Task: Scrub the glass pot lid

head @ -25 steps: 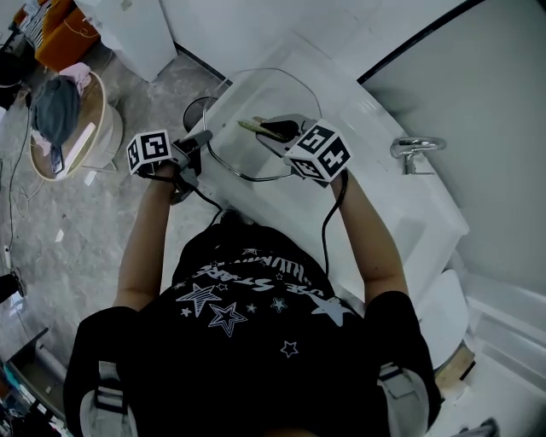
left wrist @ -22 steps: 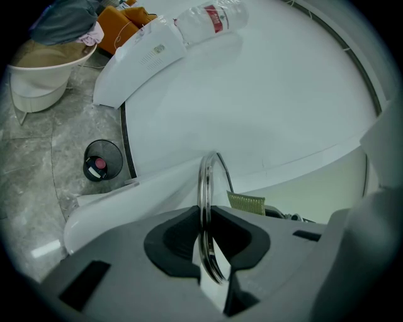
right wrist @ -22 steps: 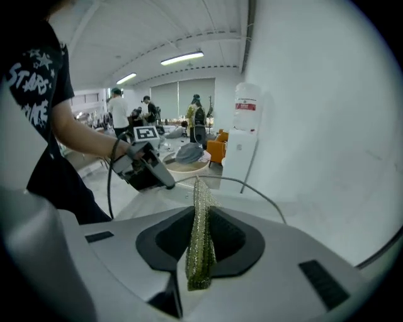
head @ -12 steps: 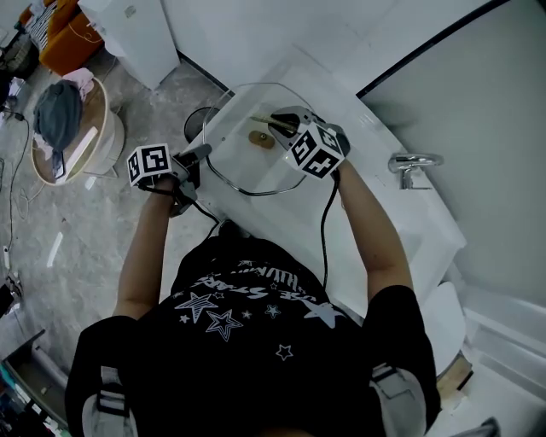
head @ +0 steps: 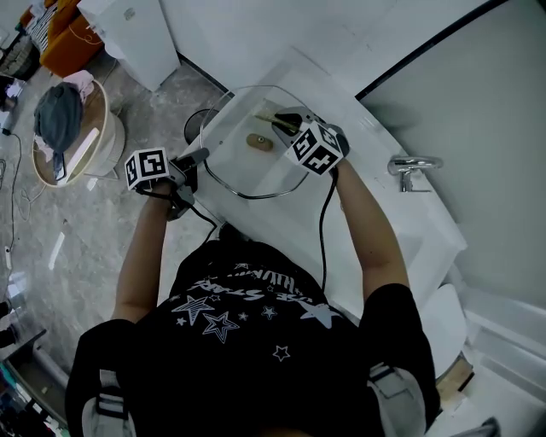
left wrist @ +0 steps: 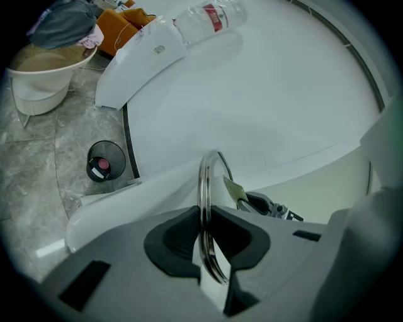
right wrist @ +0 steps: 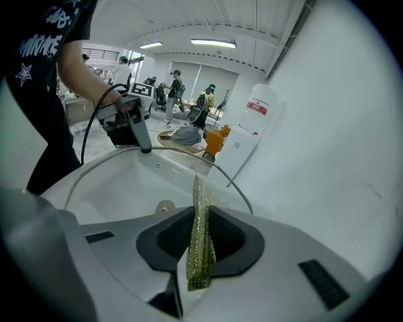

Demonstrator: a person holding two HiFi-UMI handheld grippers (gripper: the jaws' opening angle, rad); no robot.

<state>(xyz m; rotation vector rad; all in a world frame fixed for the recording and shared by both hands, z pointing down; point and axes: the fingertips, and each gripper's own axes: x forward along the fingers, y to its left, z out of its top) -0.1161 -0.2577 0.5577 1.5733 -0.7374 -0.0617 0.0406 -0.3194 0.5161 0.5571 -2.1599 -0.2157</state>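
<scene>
The glass pot lid (head: 243,175), clear with a metal rim, is held on edge over a white basin (head: 375,183). Its brown knob (head: 258,142) faces the far side. My left gripper (head: 198,157) is shut on the lid's rim (left wrist: 204,179) at the near left. My right gripper (head: 280,121) is shut on a green-gold scrub pad (right wrist: 201,242) and reaches over the lid's far right part. Past the pad in the right gripper view, the rim (right wrist: 94,165) arcs across and the knob (right wrist: 165,206) shows below. The left gripper view catches the pad (left wrist: 233,188) behind the rim.
A chrome faucet (head: 414,164) stands at the basin's right. A dark waste bin (left wrist: 106,161) sits on the floor left of the basin. A round tub with clothes (head: 68,128) stands further left. A water bottle (left wrist: 211,16) lies on a white unit.
My right gripper has shifted across the lid with the scrub pad and rolled, so its marker cube shows another face. The left gripper and the lid have kept still.
</scene>
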